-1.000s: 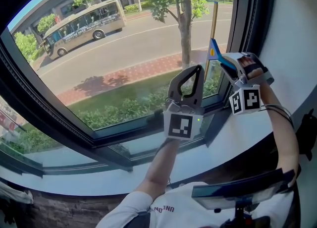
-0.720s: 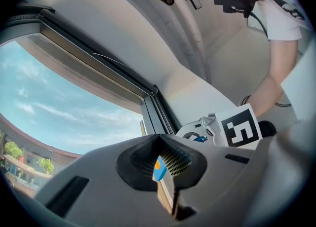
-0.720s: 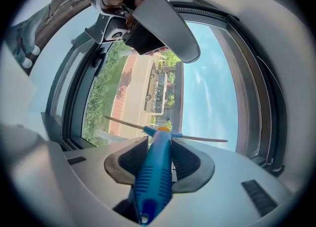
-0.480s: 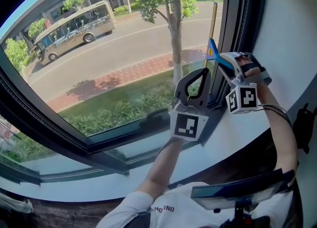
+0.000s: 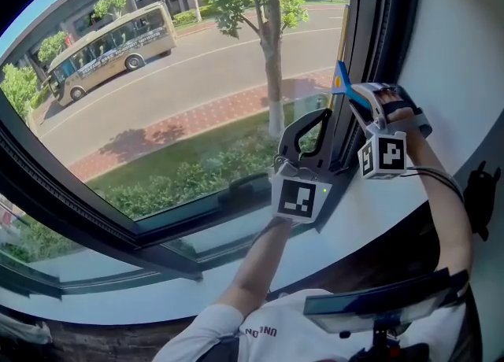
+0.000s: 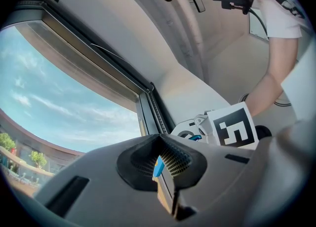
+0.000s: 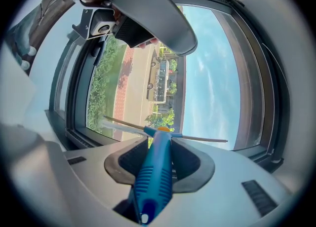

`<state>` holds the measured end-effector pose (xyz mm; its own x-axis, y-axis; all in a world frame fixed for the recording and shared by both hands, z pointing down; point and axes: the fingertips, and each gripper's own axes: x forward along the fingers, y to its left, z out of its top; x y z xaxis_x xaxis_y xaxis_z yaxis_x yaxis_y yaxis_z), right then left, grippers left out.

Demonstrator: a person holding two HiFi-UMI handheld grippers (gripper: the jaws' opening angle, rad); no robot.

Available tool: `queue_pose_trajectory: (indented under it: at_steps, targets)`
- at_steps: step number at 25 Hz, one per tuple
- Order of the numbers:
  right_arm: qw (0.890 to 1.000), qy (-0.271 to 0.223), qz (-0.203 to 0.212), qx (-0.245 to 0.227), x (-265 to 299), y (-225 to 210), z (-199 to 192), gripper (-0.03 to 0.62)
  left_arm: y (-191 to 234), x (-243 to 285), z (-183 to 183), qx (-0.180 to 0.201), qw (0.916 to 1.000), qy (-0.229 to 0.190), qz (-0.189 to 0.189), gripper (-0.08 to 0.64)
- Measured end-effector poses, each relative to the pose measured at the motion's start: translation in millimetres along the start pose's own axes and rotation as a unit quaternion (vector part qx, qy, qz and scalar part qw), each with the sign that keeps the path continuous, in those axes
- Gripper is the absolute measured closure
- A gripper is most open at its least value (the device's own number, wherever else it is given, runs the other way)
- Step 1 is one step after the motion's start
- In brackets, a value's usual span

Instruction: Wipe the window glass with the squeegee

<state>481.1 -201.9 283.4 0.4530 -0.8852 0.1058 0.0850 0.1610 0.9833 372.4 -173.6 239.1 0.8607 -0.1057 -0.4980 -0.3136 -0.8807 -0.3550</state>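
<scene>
**A:** Where is the squeegee (image 7: 157,164)?

**B:** The right claw (image 7: 160,158) is clamped on its ribbed blue handle (image 7: 150,191). The thin blade (image 7: 202,138) lies at the window glass (image 5: 197,77), close by the right-hand frame (image 5: 370,30). I can't tell whether it touches the glass.

**A:** How will it handle?

**B:** I'd judge it light. The plastic handle looks stiff, and only the blade's edge should give. The ribs ought to stop it slipping, so mid-handle seems the right place to hold it. If it's pressed too hard against the pane, it could twist between the jaws.

**A:** And the left claw (image 5: 318,116)?

**B:** Its jaws are together and hold nothing. It is raised just beside the right claw, in front of the lower part of the glass.
</scene>
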Motion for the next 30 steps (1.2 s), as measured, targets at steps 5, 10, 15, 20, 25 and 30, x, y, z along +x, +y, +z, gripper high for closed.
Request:
queue_pose_trajectory:
  at_steps: [5, 10, 15, 20, 25, 30]
  targets:
    - [1.000, 0.021, 0.006, 0.000, 2.8, 4.7, -8.0, 0.448, -2.9, -2.6, -4.0, -0.003, 1.0000, 0.002, -0.003, 0.558]
    - [0.999, 0.039, 0.013, 0.000, 2.9, 9.9, -15.9, 0.448, 3.8, -7.7, 2.1, -0.006, 0.9999, -0.006, 0.006, 0.558]
    - [0.999, 0.049, 0.019, 0.001, 6.8, 13.2, -21.5, 0.448, 10.5, -11.9, 6.4, 0.001, 0.9999, -0.005, 0.015, 0.558]
    - [0.999, 0.036, 0.014, -0.001, -0.5, 12.1, -10.7, 0.448, 18.8, -22.4, 10.5, 0.010, 0.9996, -0.002, 0.026, 0.558]
    - [0.999, -0.032, -0.014, -0.030, -25.2, -0.7, 50.3, 0.448, 42.1, -41.8, 25.4, 0.030, 0.9978, -0.004, 0.058, 0.558]
    - [0.992, -0.117, -0.039, -0.039, -41.7, -4.8, 137.3, 0.448, 83.6, -86.8, 52.3, -0.032, 0.9890, -0.023, 0.142, 0.558]
